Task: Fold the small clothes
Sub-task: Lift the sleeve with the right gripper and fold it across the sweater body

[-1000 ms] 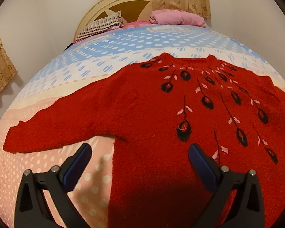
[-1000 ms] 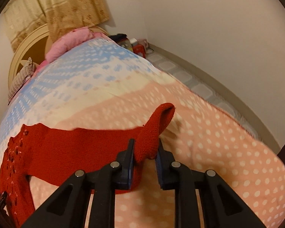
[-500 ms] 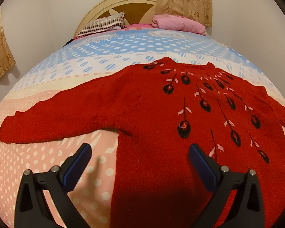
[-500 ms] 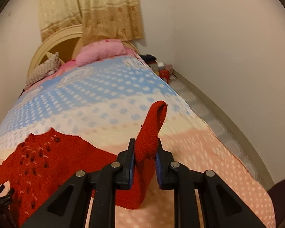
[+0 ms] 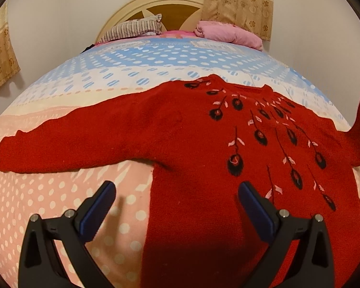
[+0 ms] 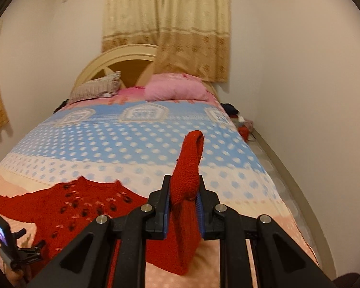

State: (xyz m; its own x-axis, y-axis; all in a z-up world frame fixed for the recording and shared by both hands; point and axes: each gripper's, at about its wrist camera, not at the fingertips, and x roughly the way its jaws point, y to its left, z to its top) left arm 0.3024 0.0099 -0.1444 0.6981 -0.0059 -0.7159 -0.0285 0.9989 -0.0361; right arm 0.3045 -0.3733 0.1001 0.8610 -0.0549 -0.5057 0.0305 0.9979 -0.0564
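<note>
While the right gripper is being kept clenched on the raised sleeve of the red sweater, the left gripper is being held wide open above the sweater's body, which is being left spread on the dotted bedspread.

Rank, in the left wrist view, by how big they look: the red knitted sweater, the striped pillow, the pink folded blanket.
1. Red knitted sweater, by far, though it also lies nearest the camera.
2-3. Striped pillow and pink folded blanket look alike; no ranking.
</note>
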